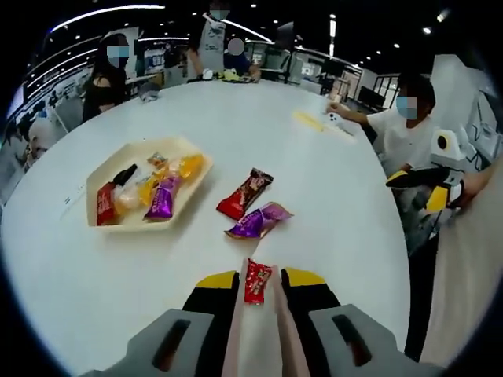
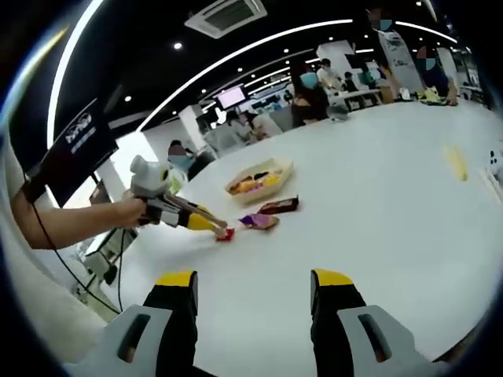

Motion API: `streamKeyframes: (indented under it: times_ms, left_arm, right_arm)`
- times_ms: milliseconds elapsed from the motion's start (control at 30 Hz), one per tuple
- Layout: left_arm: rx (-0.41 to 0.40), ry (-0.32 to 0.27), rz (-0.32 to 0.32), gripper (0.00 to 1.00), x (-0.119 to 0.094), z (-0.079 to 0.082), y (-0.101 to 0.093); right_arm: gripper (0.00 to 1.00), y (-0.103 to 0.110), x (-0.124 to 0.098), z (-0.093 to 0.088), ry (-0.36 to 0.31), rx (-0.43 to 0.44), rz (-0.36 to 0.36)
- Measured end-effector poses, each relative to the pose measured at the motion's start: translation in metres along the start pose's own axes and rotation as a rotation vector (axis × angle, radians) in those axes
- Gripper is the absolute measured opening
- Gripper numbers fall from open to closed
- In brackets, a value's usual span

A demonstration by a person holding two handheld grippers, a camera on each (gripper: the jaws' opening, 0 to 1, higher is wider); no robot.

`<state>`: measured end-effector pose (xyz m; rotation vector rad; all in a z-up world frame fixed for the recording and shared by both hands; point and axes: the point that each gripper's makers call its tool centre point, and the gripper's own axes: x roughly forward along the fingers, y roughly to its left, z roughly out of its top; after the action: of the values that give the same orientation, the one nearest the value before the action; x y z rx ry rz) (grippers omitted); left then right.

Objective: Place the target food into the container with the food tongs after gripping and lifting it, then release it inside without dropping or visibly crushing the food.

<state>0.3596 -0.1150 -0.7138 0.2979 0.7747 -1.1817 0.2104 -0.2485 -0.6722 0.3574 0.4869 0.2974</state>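
Note:
My left gripper (image 1: 259, 280) is shut on pale food tongs (image 1: 234, 336), whose tips pinch a small red snack packet (image 1: 257, 281). In the right gripper view that packet (image 2: 225, 234) sits at or just above the white table, at the end of the left gripper (image 2: 200, 220), which a hand holds. A cream tray (image 1: 100, 177) with several wrapped snacks lies ahead to the left. A dark red packet (image 1: 244, 193) and a purple packet (image 1: 258, 221) lie between tray and tongs. My right gripper (image 2: 255, 287) is open and holds nothing, well back from the food.
The big round white table (image 1: 259, 133) stretches ahead; its edge curves close on the right. My right gripper (image 1: 424, 188) hovers off that edge in a person's hand. Several people sit or stand around the far side. A yellow strip (image 1: 308, 119) lies far right.

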Motion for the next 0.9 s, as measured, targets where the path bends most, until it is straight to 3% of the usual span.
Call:
streamKeyframes:
  times_ms: [367,900]
  left_arm:
    - [-0.078,-0.13,0.045,0.19,-0.012,0.017,-0.004]
    - [-0.151,-0.211,0.087,0.19,-0.032,0.02,0.005]
  right_arm:
    - [0.58,0.005,0.001,0.012,0.002,-0.037,0.008]
    - [0.58,0.014,0.018,0.023,-0.004,-0.061,0.032]
